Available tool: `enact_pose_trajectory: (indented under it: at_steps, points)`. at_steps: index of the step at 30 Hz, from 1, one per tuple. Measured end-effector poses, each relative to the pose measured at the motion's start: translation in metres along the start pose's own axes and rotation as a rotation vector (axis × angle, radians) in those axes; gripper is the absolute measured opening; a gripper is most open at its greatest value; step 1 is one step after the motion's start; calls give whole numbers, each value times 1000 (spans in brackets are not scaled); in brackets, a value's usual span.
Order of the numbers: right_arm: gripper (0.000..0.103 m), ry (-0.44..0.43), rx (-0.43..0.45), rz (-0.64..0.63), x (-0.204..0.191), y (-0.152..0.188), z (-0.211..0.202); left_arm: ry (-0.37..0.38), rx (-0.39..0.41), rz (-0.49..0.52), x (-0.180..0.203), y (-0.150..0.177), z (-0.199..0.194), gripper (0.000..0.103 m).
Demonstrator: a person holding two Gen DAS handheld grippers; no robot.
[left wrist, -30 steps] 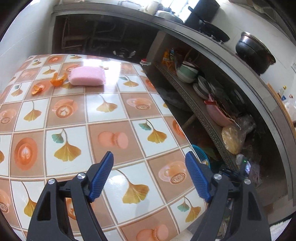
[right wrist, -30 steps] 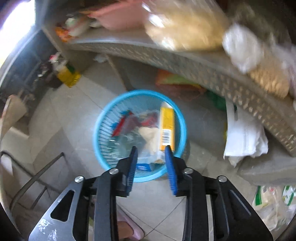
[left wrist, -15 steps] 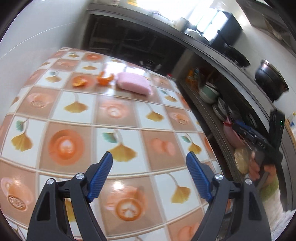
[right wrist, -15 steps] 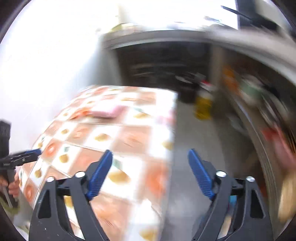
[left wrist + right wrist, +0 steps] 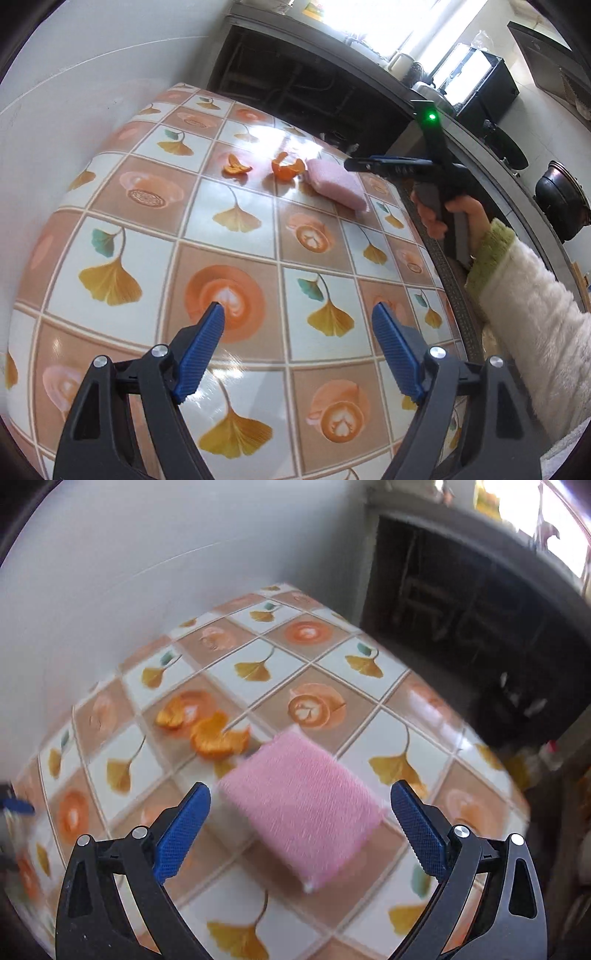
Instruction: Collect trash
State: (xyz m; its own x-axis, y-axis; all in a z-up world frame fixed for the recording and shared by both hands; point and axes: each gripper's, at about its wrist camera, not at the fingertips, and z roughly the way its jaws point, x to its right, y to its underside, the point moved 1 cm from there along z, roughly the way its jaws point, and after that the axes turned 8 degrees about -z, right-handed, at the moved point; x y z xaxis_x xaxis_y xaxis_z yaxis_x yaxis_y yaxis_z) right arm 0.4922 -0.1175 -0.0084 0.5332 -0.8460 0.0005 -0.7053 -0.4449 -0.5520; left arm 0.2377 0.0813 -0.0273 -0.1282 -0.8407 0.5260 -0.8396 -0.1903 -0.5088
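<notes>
Two orange peel pieces [image 5: 236,168] [image 5: 288,169] lie at the far side of the patterned table [image 5: 236,236], beside a pink sponge [image 5: 338,182]. In the right wrist view the peels [image 5: 218,734] [image 5: 171,712] lie just left of and beyond the sponge [image 5: 299,805]. My left gripper [image 5: 297,350] is open and empty above the near part of the table. My right gripper [image 5: 299,823] is open and empty, hovering over the sponge; it also shows in the left wrist view [image 5: 373,164], above the sponge.
A white wall [image 5: 74,74] borders the table's left side. A dark counter with shelves [image 5: 461,129] runs along the right, with pots [image 5: 561,195] on top. A dark cabinet opening [image 5: 461,609] lies beyond the table's far edge.
My right gripper swung from above the blue trash basket on the floor to over the table, opened wide, and now hovers by the sponge. My left gripper shifted left over the table, staying open.
</notes>
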Motion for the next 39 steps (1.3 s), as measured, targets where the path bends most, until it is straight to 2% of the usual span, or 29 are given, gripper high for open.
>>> enact_pose_trajectory:
  at_steps: [3, 5, 9, 11, 16, 24, 26, 28, 29, 32, 35, 39]
  points:
    - [94, -52, -71, 130, 23, -4, 32, 0, -1, -11, -6, -12, 3, 80]
    - [94, -102, -98, 161, 25, 1, 45, -3, -3, -12, -9, -20, 6, 79]
    - [94, -167, -94, 144, 19, 6, 43, 3, 10, -21, -13, -45, 10, 79]
    - [94, -184, -95, 112, 9, 10, 38, 1, 17, -39, -15, -58, 13, 75]
    - [94, -136, -89, 0, -18, 12, 30, -1, 21, -52, -11, -80, 26, 70]
    - [95, -39, -80, -86, -47, 10, 35, -23, -12, 11, 14, -83, 49, 62]
    - [87, -6, -93, -83, -48, 18, 30, -39, -5, 43, 22, -88, 53, 56]
    - [75, 1, -105, -58, -48, 27, 26, -58, 14, 91, 30, -98, 58, 52]
    - [65, 19, -126, -42, -47, 34, 25, -66, 23, 106, 32, -101, 61, 49]
    - [60, 20, -112, 20, -43, 55, 12, -124, 30, 129, 30, -117, 75, 42]
    - [43, -46, -106, 135, -35, 75, -7, -182, 22, 88, 16, -131, 88, 37]
    - [37, -187, -109, 315, -21, 102, -22, -244, -24, 16, -12, -144, 112, 33]
